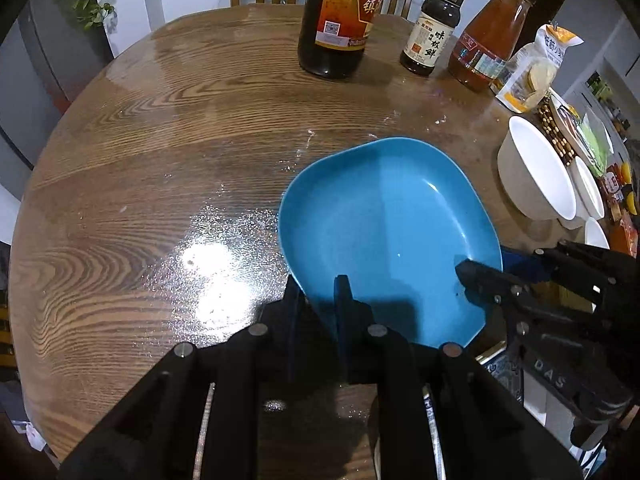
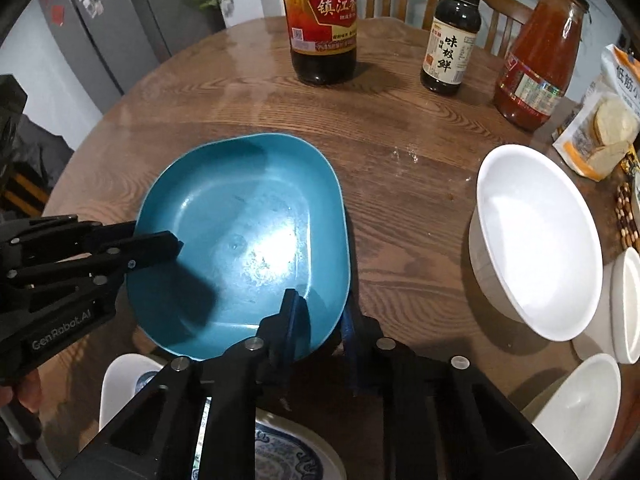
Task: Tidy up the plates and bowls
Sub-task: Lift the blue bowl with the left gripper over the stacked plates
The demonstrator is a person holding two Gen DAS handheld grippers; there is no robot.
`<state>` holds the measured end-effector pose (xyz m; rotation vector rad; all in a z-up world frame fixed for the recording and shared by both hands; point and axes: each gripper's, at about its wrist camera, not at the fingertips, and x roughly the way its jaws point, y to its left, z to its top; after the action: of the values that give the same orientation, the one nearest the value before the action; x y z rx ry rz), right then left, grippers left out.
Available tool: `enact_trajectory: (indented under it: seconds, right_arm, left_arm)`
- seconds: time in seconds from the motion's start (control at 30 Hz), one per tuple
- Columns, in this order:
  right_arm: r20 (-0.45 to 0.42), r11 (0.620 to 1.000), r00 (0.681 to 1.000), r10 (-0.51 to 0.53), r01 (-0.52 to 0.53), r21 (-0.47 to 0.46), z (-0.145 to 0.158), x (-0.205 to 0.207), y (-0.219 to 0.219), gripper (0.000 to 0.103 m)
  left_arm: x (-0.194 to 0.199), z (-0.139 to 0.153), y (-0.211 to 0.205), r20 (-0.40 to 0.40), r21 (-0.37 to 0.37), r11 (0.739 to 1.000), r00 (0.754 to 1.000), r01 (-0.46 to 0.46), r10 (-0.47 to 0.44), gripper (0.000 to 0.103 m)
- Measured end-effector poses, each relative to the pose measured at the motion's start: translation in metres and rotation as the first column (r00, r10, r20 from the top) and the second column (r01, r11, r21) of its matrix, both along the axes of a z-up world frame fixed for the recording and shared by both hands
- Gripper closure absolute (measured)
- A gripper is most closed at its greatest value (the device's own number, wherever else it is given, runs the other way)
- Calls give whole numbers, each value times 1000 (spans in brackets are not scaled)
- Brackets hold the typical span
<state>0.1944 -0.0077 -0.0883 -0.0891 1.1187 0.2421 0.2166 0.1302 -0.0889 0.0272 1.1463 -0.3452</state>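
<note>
A blue rounded-square plate (image 1: 384, 220) (image 2: 240, 220) is on the round wooden table (image 2: 400, 160), close in front of both grippers. My left gripper (image 1: 318, 288) is shut on the plate's near rim, one finger inside the plate and one outside; the right wrist view shows this gripper (image 2: 154, 238) at the plate's left edge. My right gripper (image 2: 320, 308) is shut on the near right rim, and it (image 1: 490, 268) appears at the plate's right edge in the left wrist view. A large white bowl (image 2: 536, 240) (image 1: 536, 168) stands to the right.
Two smaller white bowls (image 2: 628, 304) (image 2: 580, 400) sit right of the large one. A white dish (image 2: 120, 380) and a blue-patterned plate (image 2: 288, 452) lie under my right gripper. At the back stand a vinegar bottle (image 2: 324, 20), a soy bottle (image 2: 452, 40), a red sauce jar (image 2: 536, 60) and a flour bag (image 2: 600, 120).
</note>
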Motion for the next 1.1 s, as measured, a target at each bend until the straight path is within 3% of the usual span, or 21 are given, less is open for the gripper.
enact_trajectory:
  seconds: [0.47,0.83,1.1]
  right_arm:
    - [56,998,998,-36,34,50,22,-9,-10,93]
    - [104,984,990,-91,74,160,60,-40,-30,94]
    - [137,981,985,-102,76,181,78,-75,-43,94]
  left_arm:
    - [-1,5,-2,8,-20,999,999,-45,45,88]
    - [-24,44,-12,111,-22,999,993,-28,31,87]
    - [-55,68,-21,165,-19,1000,986,5,-2,88]
